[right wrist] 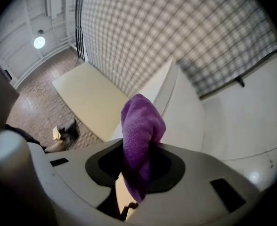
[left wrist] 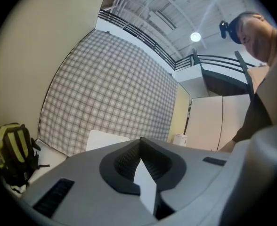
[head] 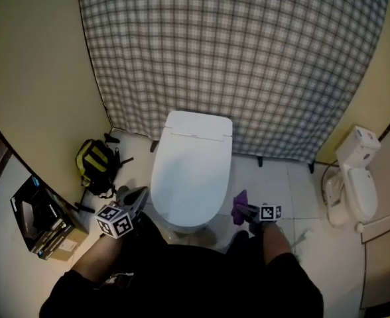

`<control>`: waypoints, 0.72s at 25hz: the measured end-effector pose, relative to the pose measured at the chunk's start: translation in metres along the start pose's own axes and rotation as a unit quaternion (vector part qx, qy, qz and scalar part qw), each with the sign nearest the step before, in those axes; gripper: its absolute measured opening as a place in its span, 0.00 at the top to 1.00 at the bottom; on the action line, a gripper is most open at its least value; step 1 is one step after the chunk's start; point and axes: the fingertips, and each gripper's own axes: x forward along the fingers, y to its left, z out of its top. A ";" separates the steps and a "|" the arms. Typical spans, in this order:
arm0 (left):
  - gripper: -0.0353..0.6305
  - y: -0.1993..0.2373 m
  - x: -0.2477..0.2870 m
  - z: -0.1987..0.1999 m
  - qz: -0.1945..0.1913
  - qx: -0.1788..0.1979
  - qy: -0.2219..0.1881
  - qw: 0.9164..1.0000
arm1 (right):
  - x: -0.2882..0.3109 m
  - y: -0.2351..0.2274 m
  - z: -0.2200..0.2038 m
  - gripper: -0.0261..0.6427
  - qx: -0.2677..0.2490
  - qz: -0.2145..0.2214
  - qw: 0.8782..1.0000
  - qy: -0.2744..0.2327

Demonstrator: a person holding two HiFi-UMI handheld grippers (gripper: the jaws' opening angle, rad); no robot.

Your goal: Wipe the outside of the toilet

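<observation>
Purple cloth stood up between the jaws of the right gripper, which were clamped on its bunched middle. In the head view it hung at lower centre-right of the frame, just beside the right flank of the toilet and not visibly touching it. The left gripper, at lower left of the bowl, had its jaws together on nothing. The toilet sat mid-frame with its lid down. Wiping looked not yet begun: lid, flanks and base all seemed left to do.
</observation>
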 end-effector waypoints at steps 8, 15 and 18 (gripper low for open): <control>0.94 0.041 0.009 -0.040 0.049 -0.033 0.024 0.998 | -0.038 0.058 0.095 0.80 -0.201 -0.128 0.968 -0.074; 0.94 0.029 0.033 -0.054 0.033 0.047 0.063 0.996 | 0.046 0.147 0.071 0.79 -0.291 -0.111 0.945 -0.100; 0.94 0.044 0.031 -0.074 0.034 0.059 0.076 0.995 | 0.086 0.153 0.043 0.80 -0.300 -0.107 0.944 -0.091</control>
